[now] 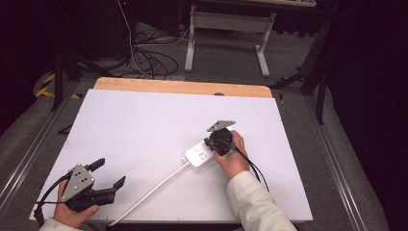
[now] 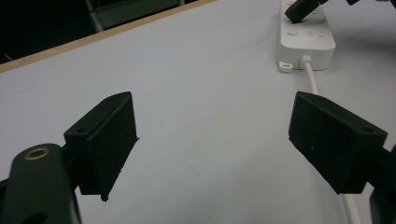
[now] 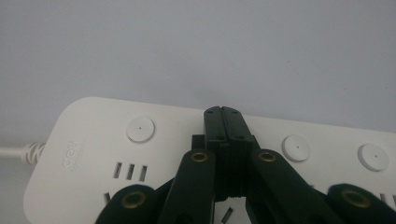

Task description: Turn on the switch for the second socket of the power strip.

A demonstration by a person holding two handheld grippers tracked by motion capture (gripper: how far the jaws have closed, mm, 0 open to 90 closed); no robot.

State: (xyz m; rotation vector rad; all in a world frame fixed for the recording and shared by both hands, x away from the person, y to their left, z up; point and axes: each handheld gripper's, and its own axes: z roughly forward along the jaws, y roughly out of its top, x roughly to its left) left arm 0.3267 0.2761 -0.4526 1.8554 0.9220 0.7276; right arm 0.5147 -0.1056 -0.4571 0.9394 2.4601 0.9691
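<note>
White table (image 1: 144, 125) mostly bare; right claw (image 1: 219, 141) closed over central power strip (image 1: 198, 156).

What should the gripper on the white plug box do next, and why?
Probably press its tips straight down a little. The right gripper has its jaws shut together and points down at the white power strip, right in the row of round buttons, perhaps over one of them. The left gripper sits open and apart from the strip, so it isn't steadying it; a gentle push seems best.
</note>
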